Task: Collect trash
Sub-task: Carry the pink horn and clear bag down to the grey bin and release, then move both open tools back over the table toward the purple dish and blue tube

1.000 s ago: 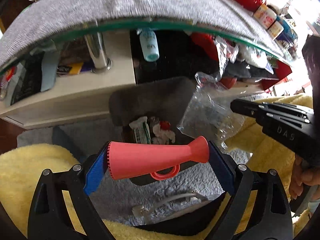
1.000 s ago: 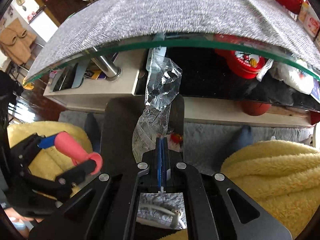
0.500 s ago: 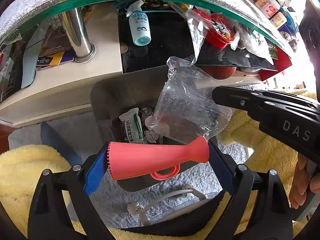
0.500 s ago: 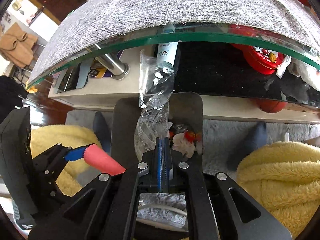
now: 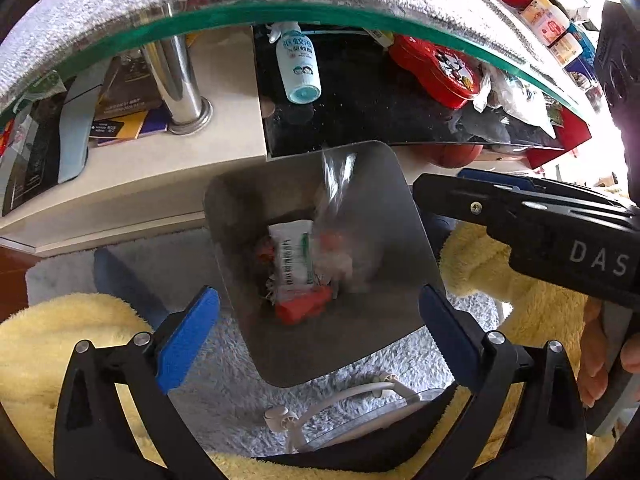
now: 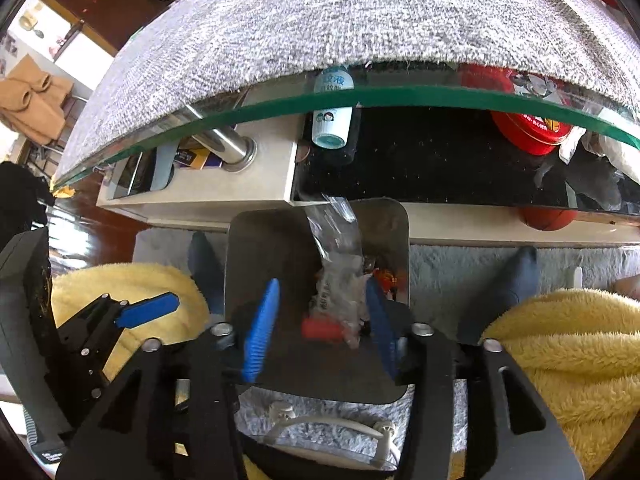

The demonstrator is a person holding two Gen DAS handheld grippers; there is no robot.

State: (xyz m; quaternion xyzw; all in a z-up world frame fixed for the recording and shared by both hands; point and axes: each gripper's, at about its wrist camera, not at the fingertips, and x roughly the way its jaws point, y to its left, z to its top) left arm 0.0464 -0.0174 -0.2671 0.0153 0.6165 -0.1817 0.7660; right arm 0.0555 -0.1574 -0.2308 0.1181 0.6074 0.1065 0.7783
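Both claws hang over the bin with their jaws apart and nothing clamped: my left claw stands wide and empty, and my right claw has just been opening, so the clear plastic bag between its blue pads is no longer pinched and looks blurred, which I read as it dropping. From the left wrist view the bag is already inside the bin's mouth, above a white wrapper and a red plastic piece lying at the bottom with other scraps. I judge the bag to be nearly weightless, limp and slick, so it will drift rather than fall straight and may catch on the bin's rim; if I had to retake it, I would pinch a bunched fold near its top edge, not the flat film. The red piece looks rigid and light, easy to grip across its narrow middle. Behind the bin I see a glass table edge and a small bottle on the shelf, neither touching the bin.
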